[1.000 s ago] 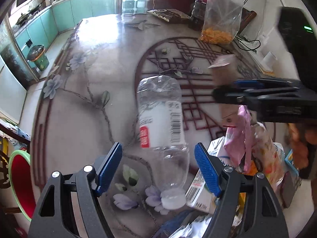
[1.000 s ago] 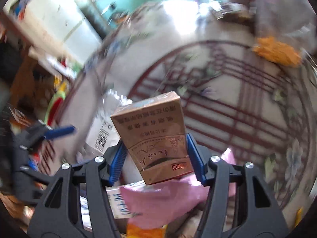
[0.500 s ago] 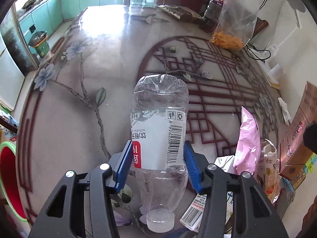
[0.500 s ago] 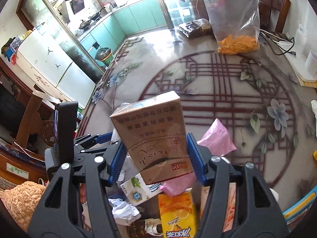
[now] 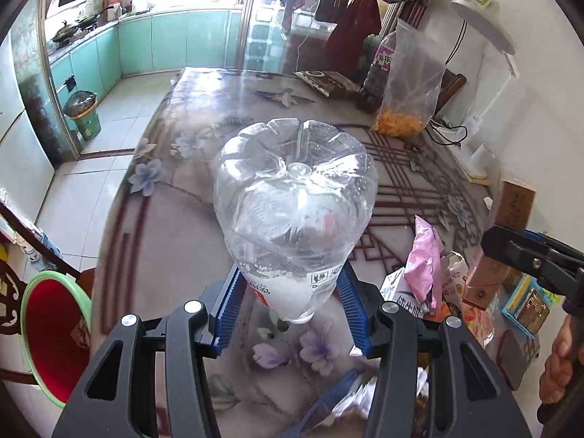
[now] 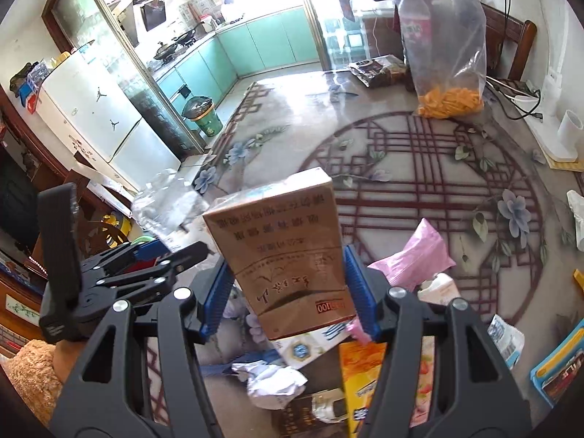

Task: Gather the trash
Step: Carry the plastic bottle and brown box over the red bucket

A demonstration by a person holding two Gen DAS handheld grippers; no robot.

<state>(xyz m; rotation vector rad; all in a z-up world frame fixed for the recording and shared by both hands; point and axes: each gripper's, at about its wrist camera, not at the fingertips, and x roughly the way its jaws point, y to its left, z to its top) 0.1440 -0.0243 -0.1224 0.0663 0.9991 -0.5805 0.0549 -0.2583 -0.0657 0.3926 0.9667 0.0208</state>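
Items on view, left to right:

- Red basin with green rim (image 5: 51, 335): on the floor beside the tabletop's left edge.
- Green waste bin (image 5: 83, 115): on the kitchen floor, well apart from the tabletop.
- Tabletop (image 5: 175, 226): glossy, with flower and lattice patterns.
- Left gripper (image 5: 290, 308): its blue fingers (image 5: 228, 310) are clamped on a clear plastic bottle (image 5: 295, 204), gripping it at the white label. The bottle is held clear of the tabletop, base toward the camera, neck end below the fingers.
- Litter pile: near edge of the tabletop, including a crumpled white wrapper (image 6: 270, 383), a white carton with blue print (image 6: 310, 346), an orange-yellow snack packet (image 6: 359, 376) and a pink bag (image 6: 412, 259).
- Right gripper (image 6: 288, 288): its fingers (image 6: 361, 292) are closed on the two sides of a brown carton (image 6: 281, 248) with printed characters, held upright above the litter pile.
- Clear bag of orange pieces (image 6: 443, 54): standing at the far side of the tabletop, with a dark bottle behind it.
- White desk lamp (image 5: 485, 29): far right, by the wall.
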